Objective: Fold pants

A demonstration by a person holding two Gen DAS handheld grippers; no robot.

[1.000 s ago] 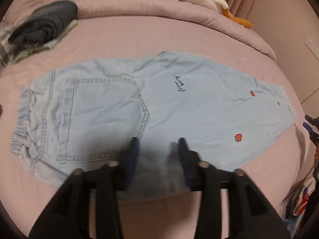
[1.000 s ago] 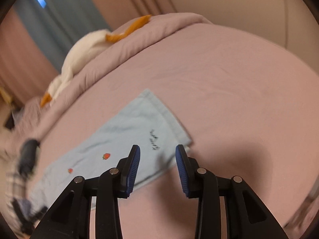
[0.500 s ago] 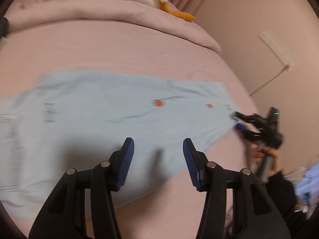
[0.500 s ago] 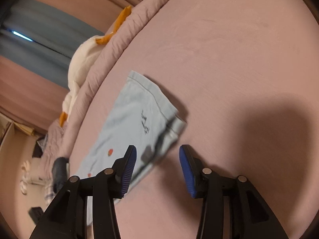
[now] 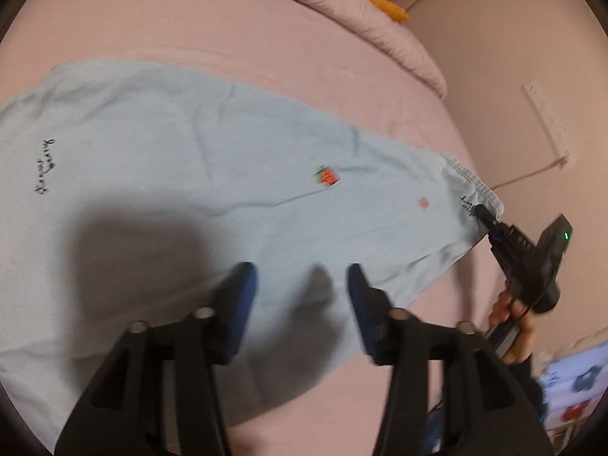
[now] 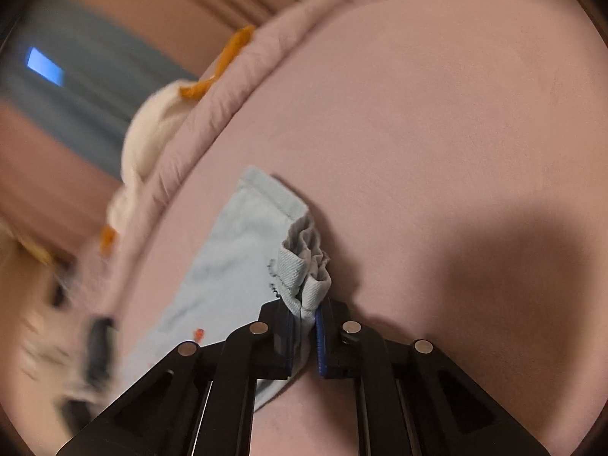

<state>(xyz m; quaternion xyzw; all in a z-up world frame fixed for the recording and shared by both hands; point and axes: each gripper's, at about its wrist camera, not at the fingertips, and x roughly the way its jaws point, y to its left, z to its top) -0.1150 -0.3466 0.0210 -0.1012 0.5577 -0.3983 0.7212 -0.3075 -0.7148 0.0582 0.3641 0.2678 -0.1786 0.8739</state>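
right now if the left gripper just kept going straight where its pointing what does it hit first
Most likely the light blue pants: the left gripper hovers over the leg, its jaws opening with nothing between them. Depth is unclear.

Pink bed [image 5: 235, 30], beige wall [image 5: 494, 38], curtains [image 6: 95, 87]

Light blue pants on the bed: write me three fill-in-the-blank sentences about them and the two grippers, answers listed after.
1. The right gripper is clamped on the bunched ____ of the light blue pants.
2. The small red embroidered motif on the leg is a ____.
3. The left gripper hovers over the pants with nothing between its ____ jaws.

Missing words: hem; strawberry; opening
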